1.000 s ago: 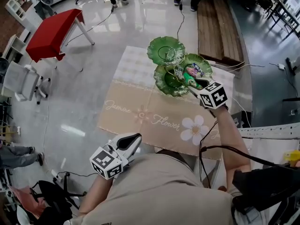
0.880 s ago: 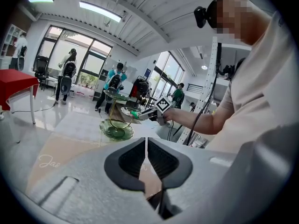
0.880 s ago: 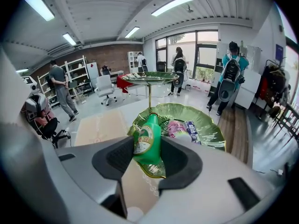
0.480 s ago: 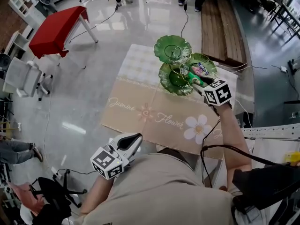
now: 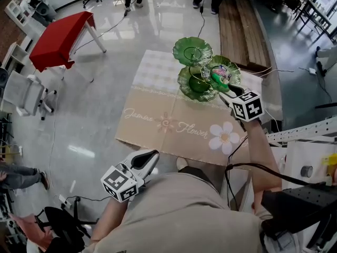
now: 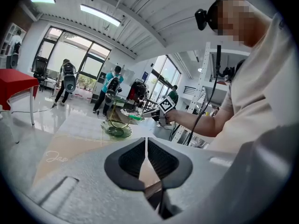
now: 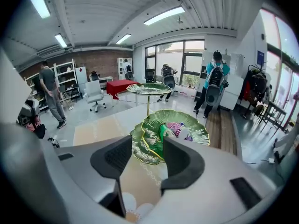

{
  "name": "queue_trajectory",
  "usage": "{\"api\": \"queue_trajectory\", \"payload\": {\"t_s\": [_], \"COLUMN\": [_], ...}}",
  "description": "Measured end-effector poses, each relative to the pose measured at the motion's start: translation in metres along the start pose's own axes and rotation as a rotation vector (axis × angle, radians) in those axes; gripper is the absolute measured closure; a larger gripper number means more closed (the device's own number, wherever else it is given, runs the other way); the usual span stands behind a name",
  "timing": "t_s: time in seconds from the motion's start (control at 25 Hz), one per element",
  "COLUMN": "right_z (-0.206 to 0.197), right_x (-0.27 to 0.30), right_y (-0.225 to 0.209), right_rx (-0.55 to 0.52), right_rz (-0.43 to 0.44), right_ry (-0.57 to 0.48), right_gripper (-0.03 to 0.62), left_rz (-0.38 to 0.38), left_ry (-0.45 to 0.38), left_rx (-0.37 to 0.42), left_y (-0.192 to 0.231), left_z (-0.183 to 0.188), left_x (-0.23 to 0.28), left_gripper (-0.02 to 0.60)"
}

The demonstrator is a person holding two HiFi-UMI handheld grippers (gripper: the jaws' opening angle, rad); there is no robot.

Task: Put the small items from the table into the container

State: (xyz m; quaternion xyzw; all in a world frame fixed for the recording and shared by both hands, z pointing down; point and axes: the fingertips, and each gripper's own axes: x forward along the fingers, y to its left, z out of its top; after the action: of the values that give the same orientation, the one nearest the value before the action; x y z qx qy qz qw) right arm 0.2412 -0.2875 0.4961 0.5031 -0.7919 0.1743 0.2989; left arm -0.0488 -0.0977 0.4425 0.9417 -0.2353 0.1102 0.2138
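Mostly glossy grey floor (image 5: 95,120); beige flower-print cloth (image 5: 158,107); red table (image 5: 58,36) beyond.

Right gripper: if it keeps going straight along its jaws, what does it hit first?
Likely the gold-rimmed green leaf-shaped dish, by the green packet lying in it. The right gripper, jaws opening with nothing between, points at it; depth unclear.

Ahead of me, the tiered stand (image 5: 199,80) sits at the far right of the surface (image 5: 158,104). Small items (image 5: 220,75) lie in its right-hand dish (image 5: 234,70). A second table (image 5: 58,38) stands well off to my left; a bench (image 5: 245,30) lies beyond the surface.
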Motion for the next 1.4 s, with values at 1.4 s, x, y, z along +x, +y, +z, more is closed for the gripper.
{"api": "queue_trajectory", "payload": {"t_s": [1.4], "right_z": [-0.133], "right_x": [-0.154], "right_y": [0.413], "right_rx": [0.035], "right_rz": [0.167], "right_ry": [-0.146], "right_gripper": [0.579], "left_rz": [-0.216], "left_ry": [0.048], "left_rx": [0.036], "left_y": [-0.091], "left_z": [-0.107], "left_x": [-0.163], "left_gripper": [0.572]}}
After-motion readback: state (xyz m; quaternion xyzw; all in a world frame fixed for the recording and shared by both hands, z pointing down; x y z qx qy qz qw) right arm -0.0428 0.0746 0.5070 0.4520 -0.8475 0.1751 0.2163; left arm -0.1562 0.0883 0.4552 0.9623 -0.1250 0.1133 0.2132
